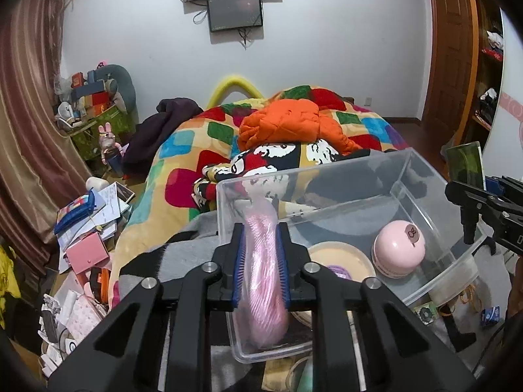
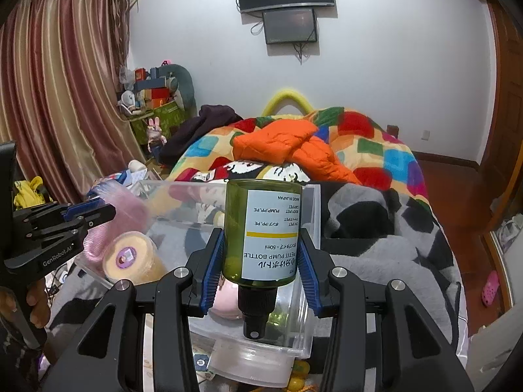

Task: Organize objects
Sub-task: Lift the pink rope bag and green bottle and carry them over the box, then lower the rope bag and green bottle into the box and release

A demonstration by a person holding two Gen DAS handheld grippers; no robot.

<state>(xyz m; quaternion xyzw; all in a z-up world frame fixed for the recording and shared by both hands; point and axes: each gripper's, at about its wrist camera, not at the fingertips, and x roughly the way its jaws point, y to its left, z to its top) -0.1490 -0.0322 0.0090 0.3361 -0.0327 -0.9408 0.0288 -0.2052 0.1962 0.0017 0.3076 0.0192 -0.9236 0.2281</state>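
Note:
My left gripper [image 1: 260,245] is shut on a pink ribbed item in clear wrap [image 1: 264,271], held over the near left corner of a clear plastic bin [image 1: 402,176]. In the bin lie a cream round tin [image 1: 340,258] and a pink round case [image 1: 399,251]. My right gripper [image 2: 261,254] is shut on a green pump bottle [image 2: 263,228], held upside down with its black pump pointing toward me, above the bin's [image 2: 312,209] right end. The left gripper [image 2: 88,214] with the pink item [image 2: 127,209] shows at the left of the right wrist view. The bottle [image 1: 464,163] shows at the right edge of the left wrist view.
The bin rests on a grey and black blanket [image 2: 385,228] on a bed with a colourful quilt [image 1: 196,140] and an orange jacket [image 1: 287,124]. Piles of boxes and papers [image 1: 91,222] crowd the floor at left. Small items [image 2: 297,375] lie below the bin's near side.

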